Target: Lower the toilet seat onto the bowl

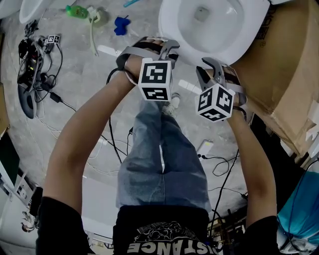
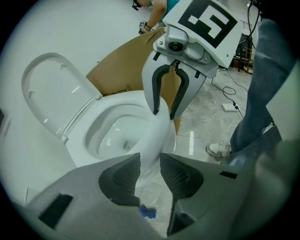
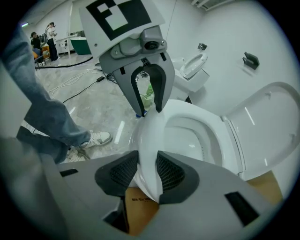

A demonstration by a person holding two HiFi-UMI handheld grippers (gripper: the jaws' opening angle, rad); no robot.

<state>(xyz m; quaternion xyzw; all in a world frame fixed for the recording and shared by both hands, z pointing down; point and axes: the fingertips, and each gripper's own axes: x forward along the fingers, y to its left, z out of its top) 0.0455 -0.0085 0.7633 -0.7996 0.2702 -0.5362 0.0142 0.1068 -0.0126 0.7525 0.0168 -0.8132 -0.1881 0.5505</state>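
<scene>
A white toilet [image 1: 172, 22] stands ahead of me with its lid [image 2: 51, 89] [image 3: 272, 122] raised against the wall. The seat ring [image 2: 159, 136] [image 3: 150, 136] looks flat over the bowl; I cannot tell seat from bowl rim at the front. My left gripper [image 1: 159, 42] [image 2: 150, 161] straddles the front rim, whose white edge fills the gap between its pads. My right gripper [image 1: 212, 62] [image 3: 147, 164] clasps the same rim from the other side, both pads against it. Each gripper shows in the other's view, tips on the rim: right gripper [image 2: 165, 114], left gripper [image 3: 149, 112].
A large cardboard box [image 1: 284, 84] [image 2: 122, 70] stands right beside the toilet. My jeans leg [image 1: 159, 149] and white shoe [image 2: 218, 149] [image 3: 96, 139] are just before the bowl. Cables [image 1: 114, 144], a green bottle [image 1: 77, 11] and a blue object [image 1: 121, 25] lie on the floor. A wall-hung fixture [image 3: 197, 63] is mounted beyond.
</scene>
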